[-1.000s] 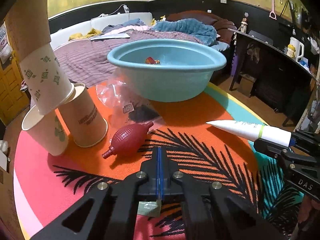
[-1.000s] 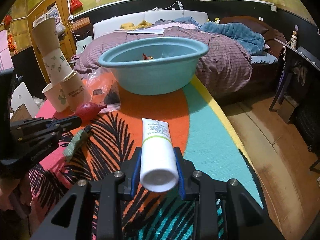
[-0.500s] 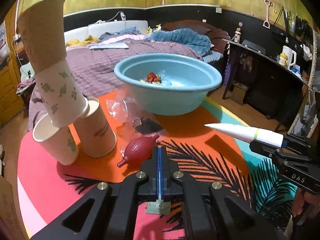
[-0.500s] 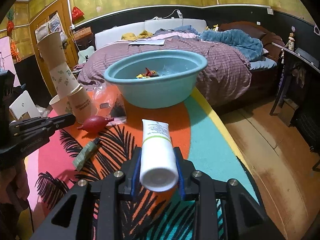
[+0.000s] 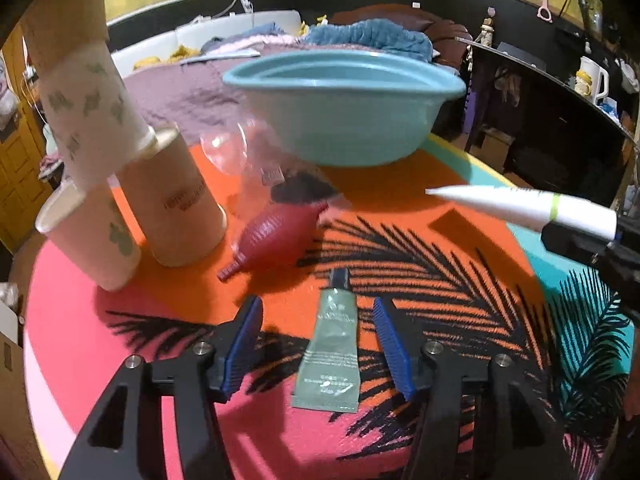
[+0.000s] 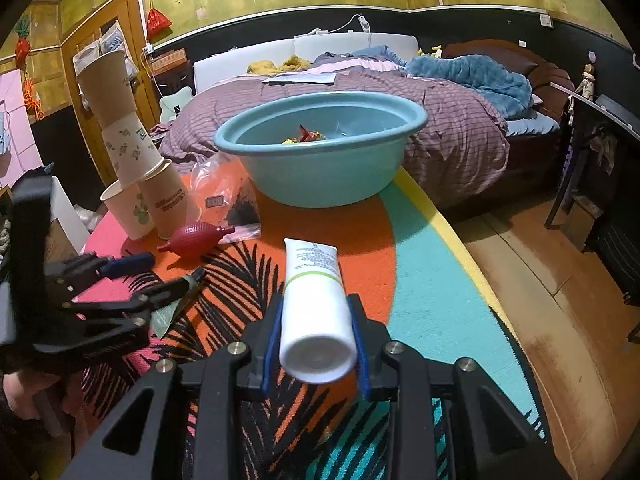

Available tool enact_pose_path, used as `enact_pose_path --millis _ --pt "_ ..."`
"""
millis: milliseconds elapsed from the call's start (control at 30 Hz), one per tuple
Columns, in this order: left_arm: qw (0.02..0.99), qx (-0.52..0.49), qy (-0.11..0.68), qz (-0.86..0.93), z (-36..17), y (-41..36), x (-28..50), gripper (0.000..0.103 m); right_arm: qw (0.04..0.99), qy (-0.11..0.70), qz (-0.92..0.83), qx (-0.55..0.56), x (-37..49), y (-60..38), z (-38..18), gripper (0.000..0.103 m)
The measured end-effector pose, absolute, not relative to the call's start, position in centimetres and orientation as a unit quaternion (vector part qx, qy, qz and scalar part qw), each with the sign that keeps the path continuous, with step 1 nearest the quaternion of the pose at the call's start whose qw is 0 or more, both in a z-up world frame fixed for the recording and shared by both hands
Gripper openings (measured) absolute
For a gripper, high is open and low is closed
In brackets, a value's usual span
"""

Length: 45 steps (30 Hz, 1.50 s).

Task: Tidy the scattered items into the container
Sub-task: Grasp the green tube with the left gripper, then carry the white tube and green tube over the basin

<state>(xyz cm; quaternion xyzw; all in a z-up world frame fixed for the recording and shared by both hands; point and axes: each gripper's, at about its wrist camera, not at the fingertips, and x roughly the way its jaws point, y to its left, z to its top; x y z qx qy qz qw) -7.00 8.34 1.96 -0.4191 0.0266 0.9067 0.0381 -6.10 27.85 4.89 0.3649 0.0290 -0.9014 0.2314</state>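
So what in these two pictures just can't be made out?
- Inside of the blue basin: left wrist view, hidden by its own near wall.
- What lies in the basin, right wrist view: red and yellow bits, too small to name.
- Print on the green tube: too small, blurred.
- Green tube, right wrist view: mostly hidden by the left gripper.
- Paper cups: top cut off by the left wrist view's edge.

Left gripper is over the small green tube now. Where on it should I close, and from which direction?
Grip the green tube across its flat middle, coming down from above. It lies flat on the table, black cap pointing away toward the basin, lengthways between the open pads of the left gripper, whose jaws have just been opening. The middle looks widest and flattest; the cap end narrows.
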Motion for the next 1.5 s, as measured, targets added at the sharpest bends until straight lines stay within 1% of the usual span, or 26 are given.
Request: enact_pose_path --millis 67,100,367,633,867,1133,1367,1500 --pt "0.049 -0.425 0.022 0.904 1.4 8.5 -7.1 0.027 0.232 0.030 -0.902 0.364 -6.1 27.8 4.9 0.032" --pt "0.052 -0.424 0.021 0.904 1.3 8.6 -7.0 0.026 0.232 0.031 -0.902 0.364 -6.2 27.8 4.9 0.032" --pt "0.066 -0.420 0.018 0.905 1.4 8.7 -6.8 0.025 0.230 0.031 -0.901 0.367 -6.4 27.9 4.7 0.032" --pt "0.070 -0.385 0.030 0.920 5.3 9.4 -6.3 0.025 0.227 0.024 -0.904 0.361 -6.0 28.3 5.6 0.032" --pt "0.053 -0.345 0.042 0.936 10.1 10.1 -7.6 0.025 0.223 0.032 -0.916 0.332 -5.2 28.4 8.8 0.032" --pt "0.071 -0.301 0.033 0.950 14.9 10.1 -10.5 0.025 0.223 0.039 -0.930 0.291 -6.0 28.7 14.0 0.032" --pt "0.084 -0.287 0.037 0.953 16.9 11.1 -14.9 0.025 0.240 0.038 -0.932 0.268 -9.8 28.7 17.9 0.032" --pt "0.083 -0.296 0.035 0.951 16.7 11.4 -17.9 0.025 0.230 0.072 -0.934 0.264 -13.3 27.7 18.6 0.032"
